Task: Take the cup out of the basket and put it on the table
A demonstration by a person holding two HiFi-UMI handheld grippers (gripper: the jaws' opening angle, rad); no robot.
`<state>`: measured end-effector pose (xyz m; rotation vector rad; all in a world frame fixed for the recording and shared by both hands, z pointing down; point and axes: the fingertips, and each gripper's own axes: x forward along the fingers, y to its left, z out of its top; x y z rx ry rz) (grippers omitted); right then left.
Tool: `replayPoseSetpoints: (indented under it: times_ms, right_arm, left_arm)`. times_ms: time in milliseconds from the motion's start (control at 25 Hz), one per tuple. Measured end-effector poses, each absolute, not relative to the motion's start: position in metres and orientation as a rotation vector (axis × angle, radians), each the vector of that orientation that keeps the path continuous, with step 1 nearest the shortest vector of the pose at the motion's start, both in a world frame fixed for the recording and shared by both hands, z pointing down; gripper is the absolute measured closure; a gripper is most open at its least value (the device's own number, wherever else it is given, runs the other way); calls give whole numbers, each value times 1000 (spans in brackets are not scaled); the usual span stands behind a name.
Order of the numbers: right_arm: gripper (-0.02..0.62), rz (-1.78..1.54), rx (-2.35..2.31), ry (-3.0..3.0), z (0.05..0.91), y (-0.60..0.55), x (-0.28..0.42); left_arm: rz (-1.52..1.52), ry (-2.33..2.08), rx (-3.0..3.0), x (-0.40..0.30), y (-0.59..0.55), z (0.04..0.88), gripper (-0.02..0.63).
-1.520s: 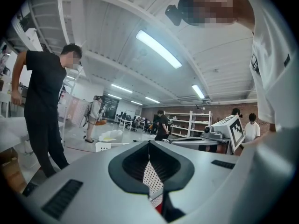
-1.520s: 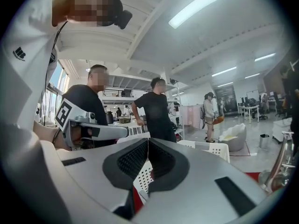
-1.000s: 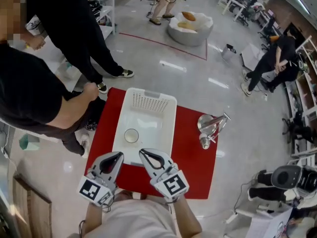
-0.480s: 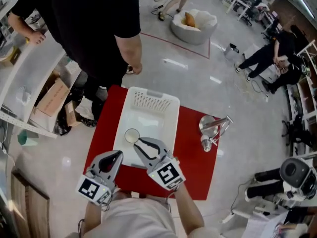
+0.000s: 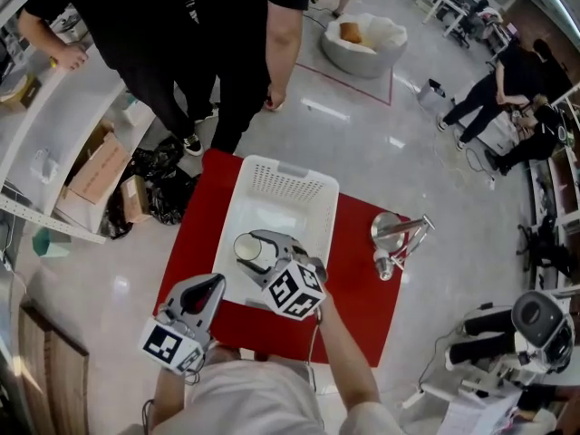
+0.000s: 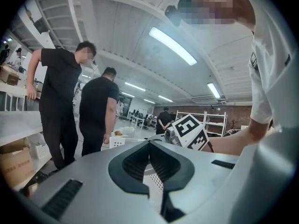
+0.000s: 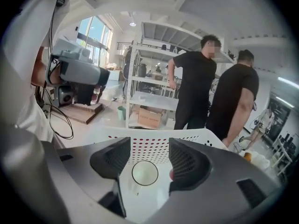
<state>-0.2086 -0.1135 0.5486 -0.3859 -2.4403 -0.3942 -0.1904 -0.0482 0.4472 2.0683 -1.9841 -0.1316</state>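
Opening our empty right gripper [image 7: 148, 154] inside the white plastic basket [image 5: 283, 172], we are risking a jaw tipping its pale round cup [image 7: 145, 172].

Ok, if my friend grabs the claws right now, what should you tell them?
Left claw: shut, empty, over the near edge of the red table.
Right claw: open, its jaws have just been opening. It points down into the white basket, and the cup is lined up between the jaws but not gripped.
Cup: standing inside the basket, which is on the table.
Done: only the reach.
Left: close on the cup, lift it out, set it on the table.
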Motion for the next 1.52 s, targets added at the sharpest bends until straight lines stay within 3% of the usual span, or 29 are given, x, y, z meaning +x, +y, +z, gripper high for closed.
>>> replayPoseSetpoints:
  times_ms: [760, 1520]
  right_arm:
    - [184, -525, -628, -2024, 674, -121, -214]
    - [164, -494, -682, -1854, 740, -126, -215]
  left_arm:
    - [-123, -1996, 2020, -205, -51, 461, 595]
    - [-89, -2003, 1969, -213, -44, 474, 595]
